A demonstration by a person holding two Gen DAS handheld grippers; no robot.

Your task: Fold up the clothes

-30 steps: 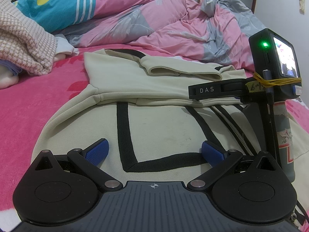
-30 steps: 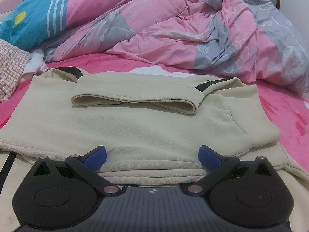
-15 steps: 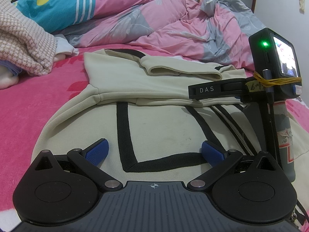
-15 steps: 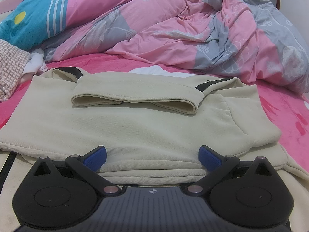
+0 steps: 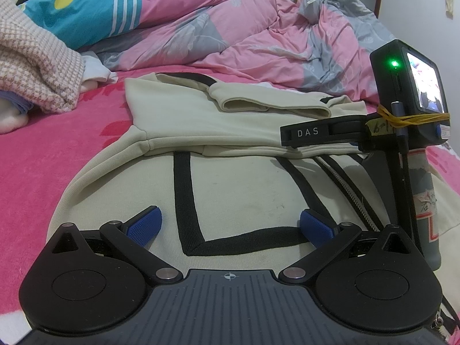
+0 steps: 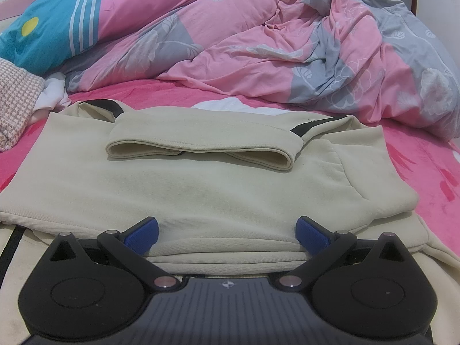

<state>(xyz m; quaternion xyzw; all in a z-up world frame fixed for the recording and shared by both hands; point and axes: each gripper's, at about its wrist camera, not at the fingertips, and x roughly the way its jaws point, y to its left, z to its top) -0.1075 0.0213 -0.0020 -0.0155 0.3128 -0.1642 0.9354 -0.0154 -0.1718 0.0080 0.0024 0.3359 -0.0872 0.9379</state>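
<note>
bed (image 5: pixel 43 172) with pink sheet carries rumpled pink-grey quilt (image 6: pixel 287 57) at far side. cream hoodie (image 6: pixel 172 189), part folded, lies flat on sheet, cuffs stacked on top. left gripper (image 5: pixel 228 225) and right gripper (image 6: pixel 227 231) low over it, fingers spread apart, empty.

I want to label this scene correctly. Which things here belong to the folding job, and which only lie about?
Job: cream hoodie, left gripper, right gripper.

Lying about: pink-grey quilt, blue striped pillow, checked blanket, pink bedsheet.
</note>
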